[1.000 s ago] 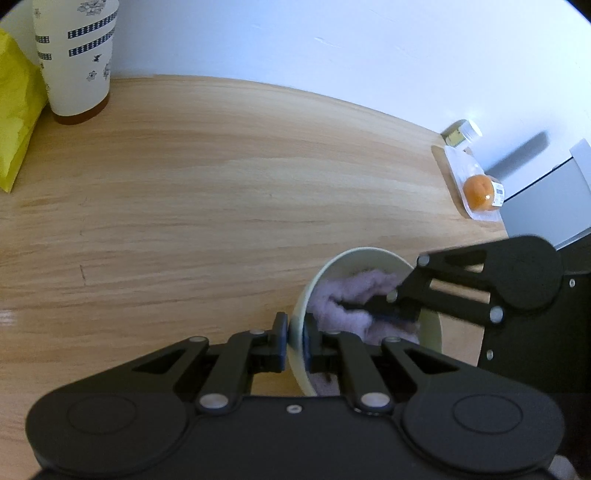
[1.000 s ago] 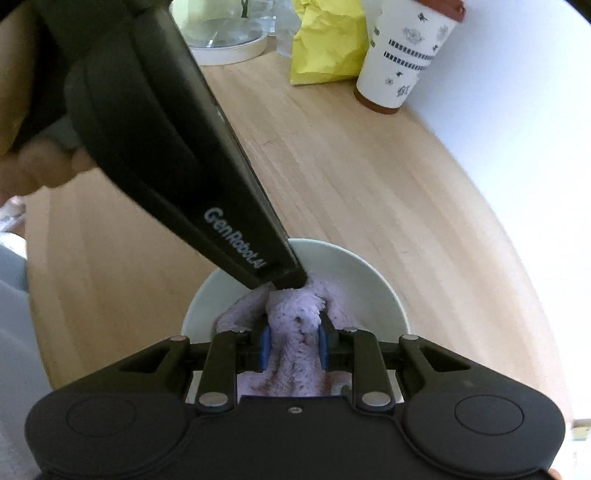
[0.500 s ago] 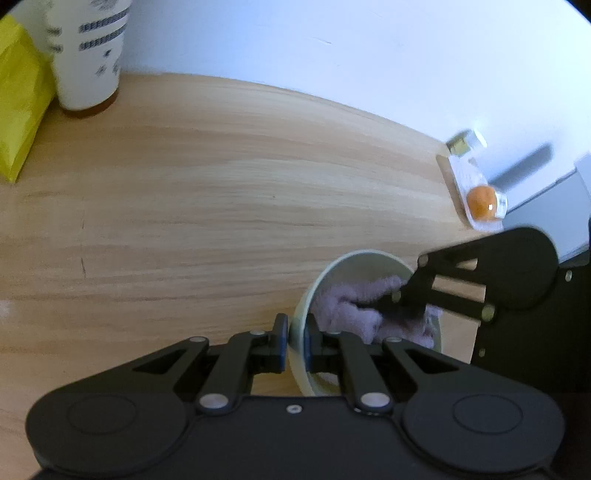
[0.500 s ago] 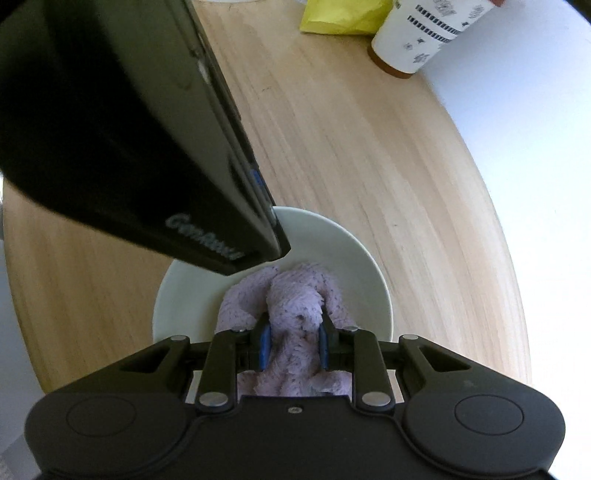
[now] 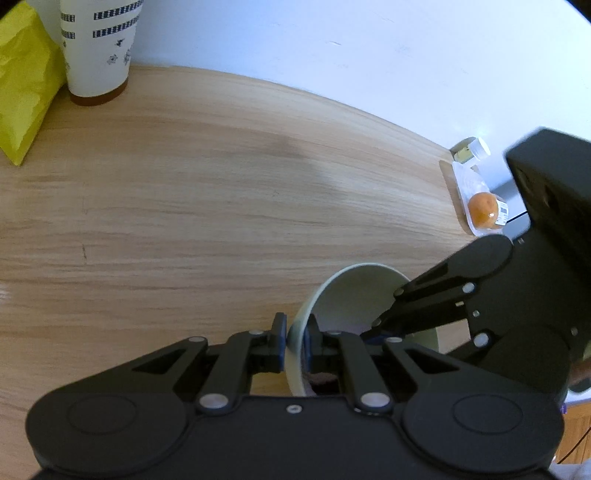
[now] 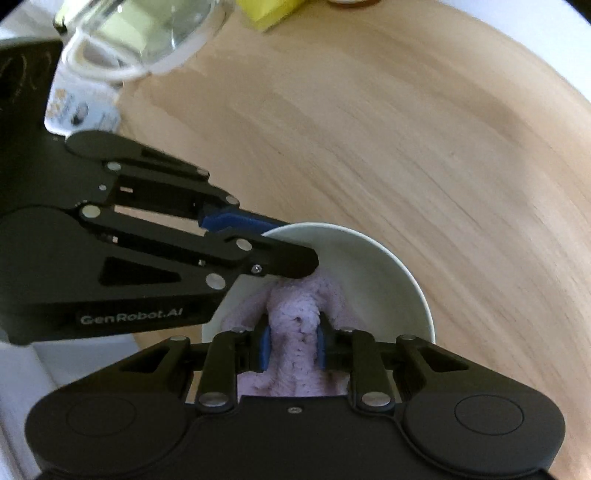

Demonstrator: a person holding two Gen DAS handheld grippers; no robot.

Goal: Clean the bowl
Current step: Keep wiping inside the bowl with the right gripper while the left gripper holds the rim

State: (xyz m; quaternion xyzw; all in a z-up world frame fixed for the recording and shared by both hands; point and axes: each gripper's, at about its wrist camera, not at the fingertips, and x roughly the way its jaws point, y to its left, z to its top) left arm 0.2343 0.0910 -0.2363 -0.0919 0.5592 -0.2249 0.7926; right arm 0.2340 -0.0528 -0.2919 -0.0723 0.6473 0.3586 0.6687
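A pale green bowl (image 5: 354,291) (image 6: 373,273) stands on the wooden table near its front edge. My left gripper (image 5: 294,345) (image 6: 291,240) is shut on the bowl's rim, one pad outside the wall and one inside. My right gripper (image 6: 291,345) (image 5: 380,332) is shut on a lilac fluffy cloth (image 6: 295,314) bunched inside the bowl, pressed against the near part of its inner wall. In the left wrist view the cloth is almost wholly hidden behind the fingers.
At the table's far side stand a patterned paper cup (image 5: 98,44) and a yellow bag (image 5: 22,85). A wrapped orange (image 5: 482,210) and a small bottle (image 5: 471,149) lie at the right edge. A glass jug (image 6: 140,33) and a printed carton (image 6: 79,107) sit beside the left hand.
My right gripper has swung and rolled round inside the bowl, dragging the cloth toward the near wall. The left gripper has kept its grip on the rim and stayed put.
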